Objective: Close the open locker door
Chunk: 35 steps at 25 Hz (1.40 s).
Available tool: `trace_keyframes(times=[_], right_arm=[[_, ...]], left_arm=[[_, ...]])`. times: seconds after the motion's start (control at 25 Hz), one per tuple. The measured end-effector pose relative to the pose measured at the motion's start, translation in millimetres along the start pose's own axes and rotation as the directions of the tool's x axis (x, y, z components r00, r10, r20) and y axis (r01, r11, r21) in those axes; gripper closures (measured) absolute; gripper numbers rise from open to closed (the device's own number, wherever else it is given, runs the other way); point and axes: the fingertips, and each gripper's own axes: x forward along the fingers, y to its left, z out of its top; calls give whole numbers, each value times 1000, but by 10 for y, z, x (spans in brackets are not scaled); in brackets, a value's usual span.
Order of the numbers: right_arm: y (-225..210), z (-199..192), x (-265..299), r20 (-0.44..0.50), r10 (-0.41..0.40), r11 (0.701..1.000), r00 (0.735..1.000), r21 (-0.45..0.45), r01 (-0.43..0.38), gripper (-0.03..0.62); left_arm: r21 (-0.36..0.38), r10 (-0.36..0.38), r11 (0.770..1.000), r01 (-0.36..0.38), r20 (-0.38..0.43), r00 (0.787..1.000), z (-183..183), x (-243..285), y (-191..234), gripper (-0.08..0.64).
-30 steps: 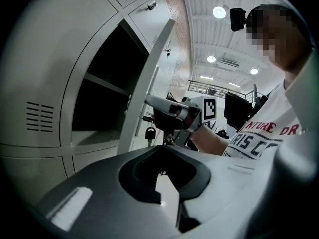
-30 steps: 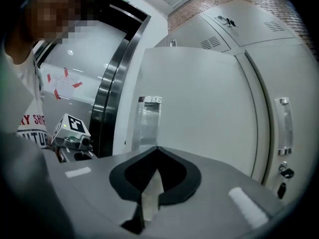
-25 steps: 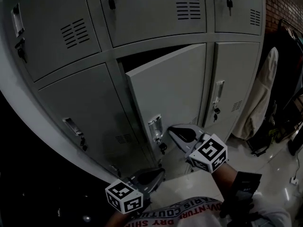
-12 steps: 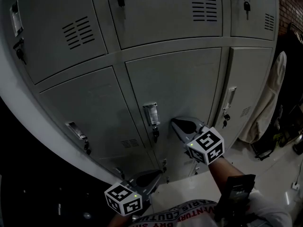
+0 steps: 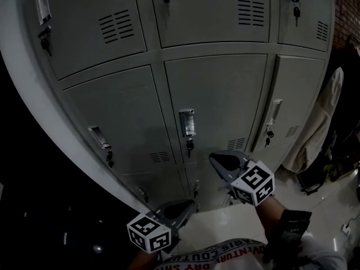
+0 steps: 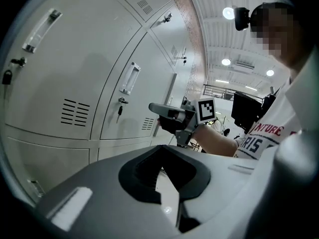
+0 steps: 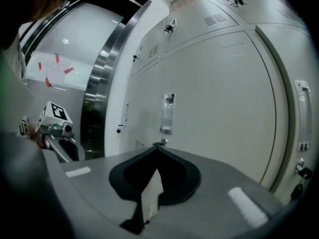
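Head view: the locker door [image 5: 216, 94], ajar a second ago, now sits flush in the grey bank of lockers [image 5: 107, 117], middle column, lower row, with its handle [image 5: 187, 122] and key at its left edge. The right gripper [image 5: 214, 158] has dropped slightly, its tip low before the door. The left gripper [image 5: 190, 206] hangs lower, near the person's shirt, much as before.

Left gripper view: the left gripper [image 6: 162, 147] has its tongs pressed together on nothing. The right gripper [image 6: 155, 106] points at the lockers [image 6: 75, 83].

Right gripper view: the right gripper [image 7: 157, 149] is likewise pressed together and empty, facing the shut door [image 7: 209, 98] just below its handle [image 7: 168, 113].
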Motion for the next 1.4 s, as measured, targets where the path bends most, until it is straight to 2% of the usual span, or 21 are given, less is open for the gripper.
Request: trace_keyframes(times=[0.2, 0.36, 0.52, 0.8, 0.92, 1.04, 1.2, 1.4], right_arm=[[802, -450, -649, -101, 112, 994, 989, 24, -111, 600], [1480, -882, -1438, -169, 161, 986, 972, 76, -150, 600], [2079, -1109, -2333, -169, 172, 978, 971, 148, -148, 600], [3087, -1318, -3990, -113, 167, 958, 980, 253, -134, 600], [3385, -1338, -4475, -98, 183, 939, 978, 313, -145, 600], [3560, -1223, -4788, -71, 180, 936, 981, 318, -149, 600], [3702, -1036, -5049, -19, 168, 936, 986, 318, -154, 598], [3921, -902, -5155, -7, 177, 939, 984, 301, -167, 600]], left_arm=[[-20, 13, 1000, -13, 4, 1000, -253, -180, -400, 554], [-9, 23, 1000, -23, -25, 999, -619, -379, -935, 554], [-30, -22, 999, 21, -42, 999, -1162, -539, -1830, 554], [12, -52, 999, 53, -73, 996, -1945, -971, -3430, 554], [13, -49, 999, 50, -92, 995, -2090, -1137, -3916, 554], [27, -36, 999, 39, -101, 994, -2136, -1249, -4237, 554], [42, -34, 998, 38, -91, 995, -2182, -1341, -4542, 554], [60, -45, 997, 50, -81, 996, -2192, -1499, -4766, 554]])
